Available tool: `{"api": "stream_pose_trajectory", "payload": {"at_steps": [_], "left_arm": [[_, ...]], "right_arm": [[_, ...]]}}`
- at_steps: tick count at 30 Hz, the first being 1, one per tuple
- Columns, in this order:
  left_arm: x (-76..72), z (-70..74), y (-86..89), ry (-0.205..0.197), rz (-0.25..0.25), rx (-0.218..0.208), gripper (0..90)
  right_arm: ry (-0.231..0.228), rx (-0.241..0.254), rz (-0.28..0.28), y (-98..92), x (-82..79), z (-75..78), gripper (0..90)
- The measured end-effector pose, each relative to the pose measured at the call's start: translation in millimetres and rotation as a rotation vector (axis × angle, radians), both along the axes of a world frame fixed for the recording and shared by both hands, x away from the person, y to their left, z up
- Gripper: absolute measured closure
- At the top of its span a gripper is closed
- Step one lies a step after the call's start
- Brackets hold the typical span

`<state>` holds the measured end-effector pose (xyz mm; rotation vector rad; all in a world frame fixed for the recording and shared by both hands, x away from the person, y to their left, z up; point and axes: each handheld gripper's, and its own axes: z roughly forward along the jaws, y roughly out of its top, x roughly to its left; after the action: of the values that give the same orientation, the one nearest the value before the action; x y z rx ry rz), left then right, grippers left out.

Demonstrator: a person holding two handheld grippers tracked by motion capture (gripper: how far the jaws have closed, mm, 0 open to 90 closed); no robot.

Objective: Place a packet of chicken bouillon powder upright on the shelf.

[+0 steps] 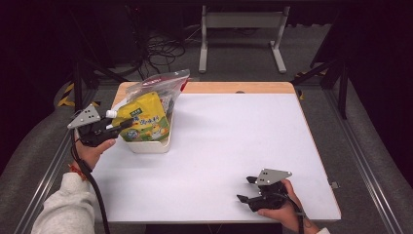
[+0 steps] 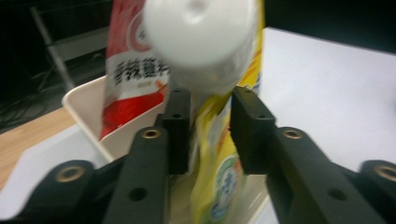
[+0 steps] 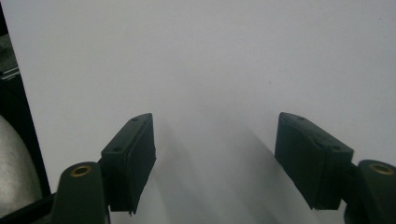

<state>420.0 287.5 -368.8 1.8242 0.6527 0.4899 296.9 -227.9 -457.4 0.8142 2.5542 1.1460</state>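
While I watch high view: yellow spouted drink pouch [image 1: 145,122] stands in cream plastic bin [image 1: 151,145] at table's [image 1: 234,146] far-left corner, white cap pointing at my left gripper [image 1: 118,126], clear bag with red label [image 1: 160,84] behind. Right gripper [image 1: 246,189] well apart, near front edge.

Left gripper view: pouch neck runs between jaws, cap [image 2: 201,35] just beyond tips; jaws parted, narrow gaps either side, pads seemingly not pressing.

Right gripper view: jaws wide apart, nothing between, bare white tabletop ahead.
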Motion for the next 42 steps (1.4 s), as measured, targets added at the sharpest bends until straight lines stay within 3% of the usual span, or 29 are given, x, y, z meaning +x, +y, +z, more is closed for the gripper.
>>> {"api": "stream_pose_trajectory", "payload": {"at_steps": [2,4,7,9,12,14,18,25,30,35,37,41,42], "left_arm": [[-0.1,0.1,-1.3,-0.006,0.004,-0.006,70.1],[0.1,-0.1,-0.8,-0.010,0.007,-0.046,69.2],[1.4,0.8,-0.4,-0.021,0.057,-0.100,53.6],[1.5,1.7,0.2,-0.026,0.043,-0.133,57.0],[1.1,4.2,-0.8,-0.036,0.018,-0.149,69.0],[1.2,4.6,-2.2,-0.032,0.013,-0.132,74.4],[2.7,2.7,-5.4,-0.014,0.024,-0.075,74.9],[2.7,-2.2,-8.1,-0.010,0.047,-0.042,75.1],[3.9,-10.4,-5.6,0.006,0.069,-0.054,75.3],[0.2,-12.2,-7.5,0.003,0.117,-0.037,74.8],[-1.5,-13.6,-8.9,0.008,0.117,-0.029,68.7],[-7.1,-18.0,-9.0,0.007,0.159,-0.081,49.0],[-8.5,-17.3,-7.9,0.010,0.174,-0.068,45.5]], "right_arm": [[0.004,0.000,0.005,0.6,0.0,-0.4,28.0],[0.002,-0.003,0.015,1.6,-0.5,-0.6,27.8],[0.003,-0.004,0.019,2.5,-1.1,-0.6,27.7],[0.003,-0.005,0.018,2.5,-0.8,-0.9,27.7],[0.004,-0.006,0.019,2.8,-0.6,-1.1,27.8],[0.007,-0.008,0.019,3.3,-0.4,-1.7,27.7],[0.011,-0.010,0.026,4.5,-0.6,-2.1,27.7],[0.009,-0.012,0.031,5.2,-0.6,-1.8,27.7],[0.005,-0.010,0.043,6.5,-0.4,-0.4,27.2],[-0.007,-0.009,0.052,7.7,-1.6,2.3,26.9],[-0.014,-0.007,0.048,7.3,-1.3,3.2,26.9],[-0.032,-0.015,0.044,6.6,-0.6,5.2,26.4],[-0.034,-0.016,0.040,6.5,0.0,5.6,26.2]]}}
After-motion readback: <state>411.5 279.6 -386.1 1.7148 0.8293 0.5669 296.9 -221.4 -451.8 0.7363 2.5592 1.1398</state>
